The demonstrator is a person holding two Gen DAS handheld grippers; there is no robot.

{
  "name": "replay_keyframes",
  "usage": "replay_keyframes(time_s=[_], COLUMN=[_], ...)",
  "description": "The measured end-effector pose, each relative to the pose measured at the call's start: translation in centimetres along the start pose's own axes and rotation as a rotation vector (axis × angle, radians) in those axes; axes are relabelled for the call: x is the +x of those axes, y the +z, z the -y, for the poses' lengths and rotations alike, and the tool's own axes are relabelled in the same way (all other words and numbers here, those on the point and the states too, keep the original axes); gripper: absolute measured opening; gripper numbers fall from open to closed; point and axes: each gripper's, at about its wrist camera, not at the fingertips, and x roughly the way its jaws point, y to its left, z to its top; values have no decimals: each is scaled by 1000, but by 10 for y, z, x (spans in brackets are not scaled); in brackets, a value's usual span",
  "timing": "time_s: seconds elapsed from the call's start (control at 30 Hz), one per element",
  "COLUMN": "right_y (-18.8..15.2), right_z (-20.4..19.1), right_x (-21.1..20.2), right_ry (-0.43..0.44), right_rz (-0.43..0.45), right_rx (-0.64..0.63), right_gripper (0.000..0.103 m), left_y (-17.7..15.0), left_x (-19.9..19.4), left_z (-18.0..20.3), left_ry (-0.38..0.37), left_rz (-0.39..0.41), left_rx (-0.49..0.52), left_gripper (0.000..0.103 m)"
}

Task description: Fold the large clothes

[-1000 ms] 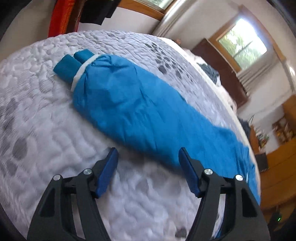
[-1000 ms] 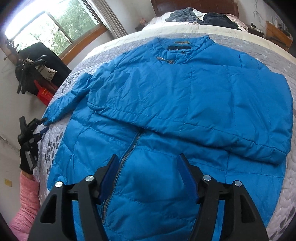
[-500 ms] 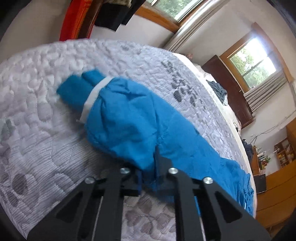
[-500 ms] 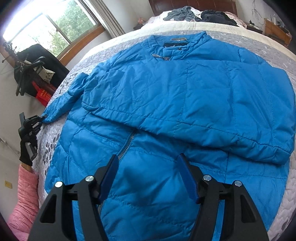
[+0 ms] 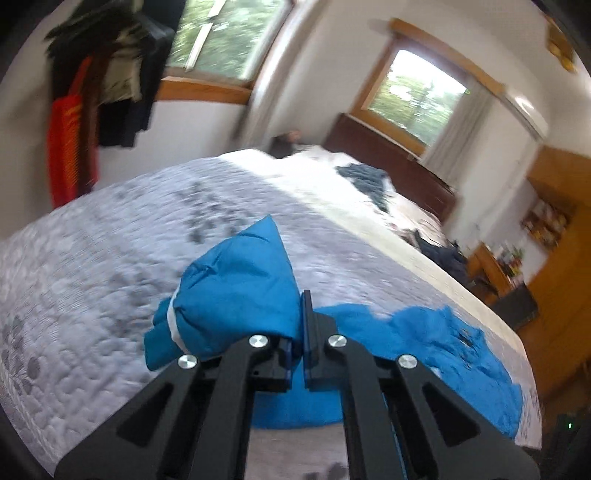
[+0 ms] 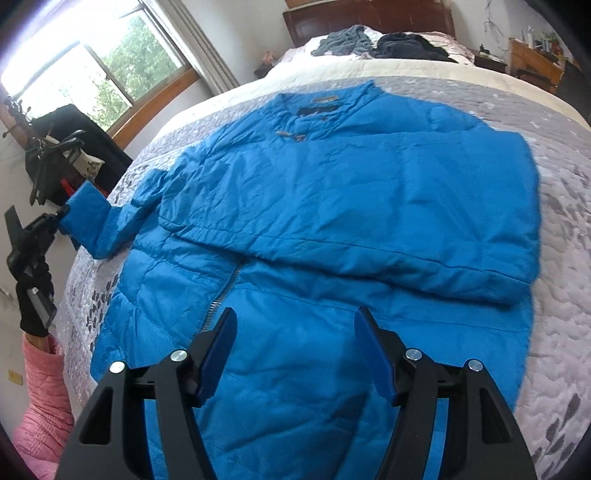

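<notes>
A blue puffer jacket [image 6: 332, 206] lies front up on the grey quilted bed [image 6: 561, 206], its right sleeve folded across the chest. My left gripper [image 5: 297, 332] is shut on the other sleeve [image 5: 236, 295] near its white-edged cuff and holds it lifted off the quilt. In the right wrist view that sleeve [image 6: 96, 225] hangs raised at the far left, with the left gripper [image 6: 55, 218] at its end, held by a black-gloved hand [image 6: 33, 295]. My right gripper [image 6: 295, 332] stands open over the jacket's lower front, next to the zip [image 6: 225, 288].
Dark clothes [image 6: 384, 40] lie near the wooden headboard [image 6: 369, 18]. A rack of hanging clothes [image 5: 99, 96] stands by the window at left. Wooden furniture [image 5: 554, 240] lines the right wall. A pink sleeve [image 6: 44, 398] shows at the bed's left edge.
My left gripper went from open above the sleeve to shut on it, then lifted it off the quilt. The right gripper stayed open and shifted slightly over the jacket.
</notes>
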Motion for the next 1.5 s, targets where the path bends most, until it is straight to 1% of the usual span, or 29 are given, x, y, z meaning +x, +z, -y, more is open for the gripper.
replay_keyframes(time_s=[0.07, 0.23, 0.27, 0.37, 0.47, 0.6, 0.77, 0.9, 0.97, 1.07, 1.13, 1.2, 1.23, 1.27, 1.3, 1.33, 1.37, 1.43, 1.5], right_y=[-1, -3, -3, -3, -3, -5, -6, -7, -7, -8, -7, -7, -7, -7, -6, -6, -4, 3, 14], right_z=[6, 22, 25, 32, 39, 49, 60, 64, 66, 68, 67, 67, 66, 65, 64, 62, 59, 50, 33], right_x=[-5, -15, -16, -21, -23, -25, -26, -25, -24, -21, -20, -19, -19, -19, -19, -19, -19, -18, -15], right_ry=[-9, -11, -14, -26, -37, -53, -49, -43, -44, -42, -43, -44, -45, -45, -45, -44, -38, -13, 16], right_rz=[11, 39, 44, 59, 67, 76, 76, 71, 67, 60, 59, 58, 58, 58, 58, 57, 53, 45, 24], right_rx=[7, 39, 44, 56, 65, 83, 109, 121, 127, 132, 130, 127, 126, 126, 123, 121, 116, 104, 79], right_gripper=[66, 66, 66, 66, 66, 66, 66, 66, 66, 66, 66, 66, 66, 66, 66, 66, 66, 66, 66], left_y=[-3, -21, -26, -41, -67, -97, -136, -159, -172, -183, -185, -184, -183, -183, -182, -179, -174, -162, -142], left_x=[2, 8, 10, 20, 35, 62, 96, 115, 126, 128, 122, 107, 99, 90, 77, 68, 55, 42, 31], left_z=[24, 101, 121, 157, 201, 236, 259, 269, 269, 271, 269, 261, 258, 255, 246, 238, 225, 206, 183], left_ry=[-29, -129, -150, -189, -234, -268, -270, -268, -262, -273, -308, -380, -410, -442, -481, -503, -520, -503, -449], left_rz=[-1, -21, -28, -52, -91, -153, -240, -306, -348, -380, -395, -412, -412, -411, -406, -397, -372, -317, -236], left_rx=[40, 157, 187, 245, 309, 357, 396, 433, 470, 523, 534, 545, 559, 574, 583, 584, 579, 557, 510], left_gripper=[2, 2, 2, 2, 2, 2, 2, 3, 5, 9, 16, 33, 36, 41, 43, 43, 44, 48, 50])
